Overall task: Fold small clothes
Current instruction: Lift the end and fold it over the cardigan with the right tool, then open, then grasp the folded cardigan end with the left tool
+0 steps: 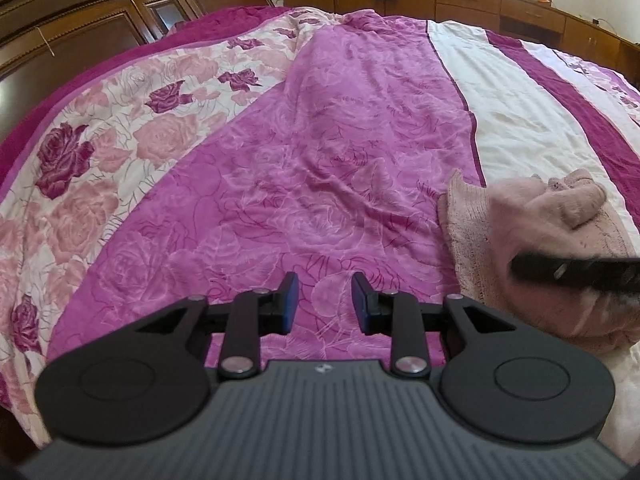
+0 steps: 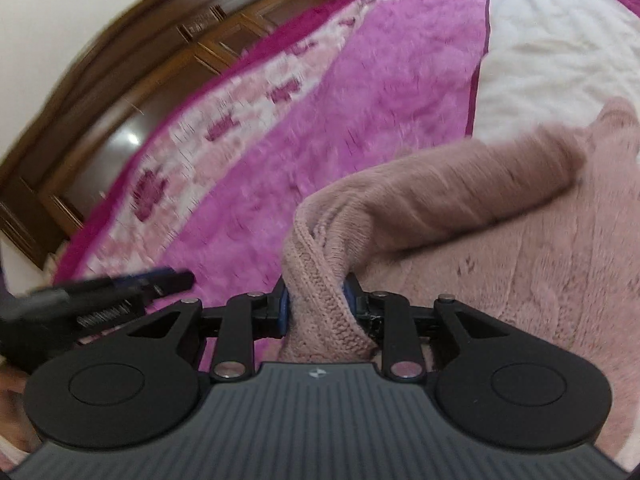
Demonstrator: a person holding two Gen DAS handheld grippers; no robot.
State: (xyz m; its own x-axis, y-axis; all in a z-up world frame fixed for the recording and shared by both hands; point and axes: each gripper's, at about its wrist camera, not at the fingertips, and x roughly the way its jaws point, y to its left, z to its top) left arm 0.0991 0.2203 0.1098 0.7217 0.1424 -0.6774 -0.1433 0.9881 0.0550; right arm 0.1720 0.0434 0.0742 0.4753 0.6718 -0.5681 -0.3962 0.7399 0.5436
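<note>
A pale pink knit sweater (image 1: 532, 232) lies bunched on the bed at the right of the left wrist view. My left gripper (image 1: 325, 300) hovers open over the magenta quilt (image 1: 304, 168), left of the sweater, with nothing between its blue pads. A dark, blurred part of my right gripper (image 1: 576, 270) crosses the sweater. In the right wrist view my right gripper (image 2: 316, 300) is shut on a ribbed edge of the sweater (image 2: 540, 248), and a sleeve-like roll lifts up and to the right. The left gripper (image 2: 160, 280) shows blurred at the left.
The bed carries a rose-patterned quilt with a cream stripe (image 1: 508, 100) on the right. A dark wooden headboard (image 1: 80, 32) stands at the back left. Behind the bed, a wooden cabinet (image 1: 460, 0) holds clothes and soft toys.
</note>
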